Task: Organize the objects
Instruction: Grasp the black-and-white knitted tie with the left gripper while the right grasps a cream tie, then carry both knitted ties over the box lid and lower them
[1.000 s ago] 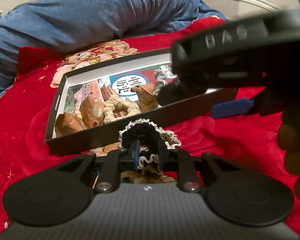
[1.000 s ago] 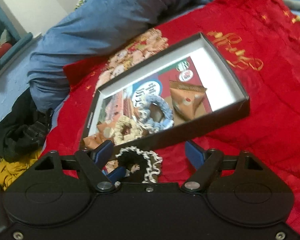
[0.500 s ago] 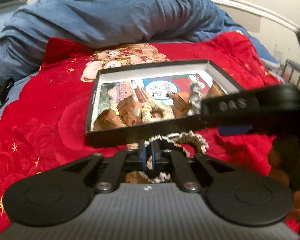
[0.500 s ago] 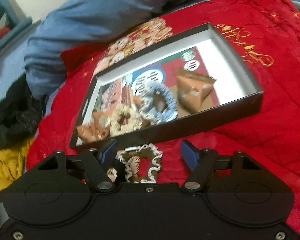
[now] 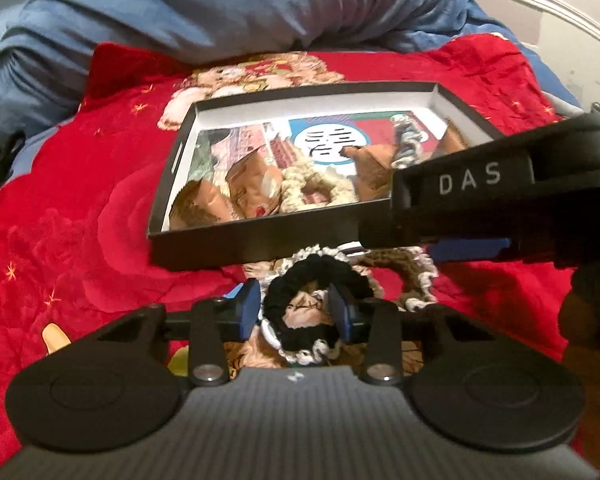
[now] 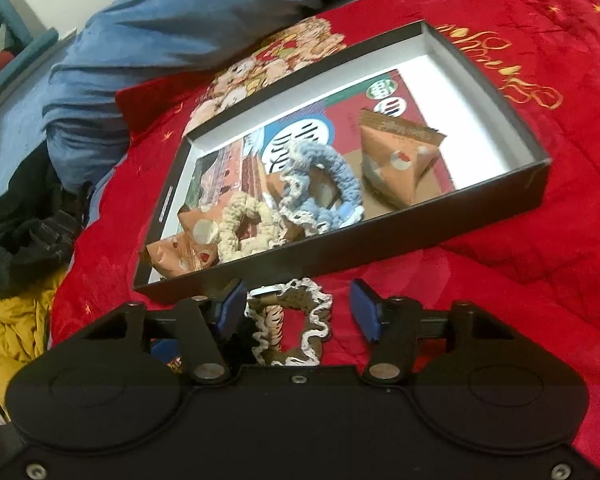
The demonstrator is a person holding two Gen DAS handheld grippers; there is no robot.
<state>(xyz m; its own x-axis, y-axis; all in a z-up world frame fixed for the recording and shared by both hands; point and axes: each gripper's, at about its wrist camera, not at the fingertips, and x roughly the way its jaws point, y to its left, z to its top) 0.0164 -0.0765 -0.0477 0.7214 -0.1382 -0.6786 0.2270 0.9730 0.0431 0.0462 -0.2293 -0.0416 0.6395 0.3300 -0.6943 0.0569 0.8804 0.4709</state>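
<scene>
While fingers point(image 5: 247, 307) gape, black scrunchie point(image 5: 312, 300) between

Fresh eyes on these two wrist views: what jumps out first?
The shallow black box on the red blanket draws the eye: it holds a blue scrunchie, a cream one and tan pyramid packets. Just in front of it, outside the box, the left gripper straddles a black scrunchie, while the right gripper is open around a brown, white-trimmed scrunchie.

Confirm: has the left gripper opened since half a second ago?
Yes. The left gripper has opened: both fingers spread outward from the black scrunchie between them, before the box.
</scene>
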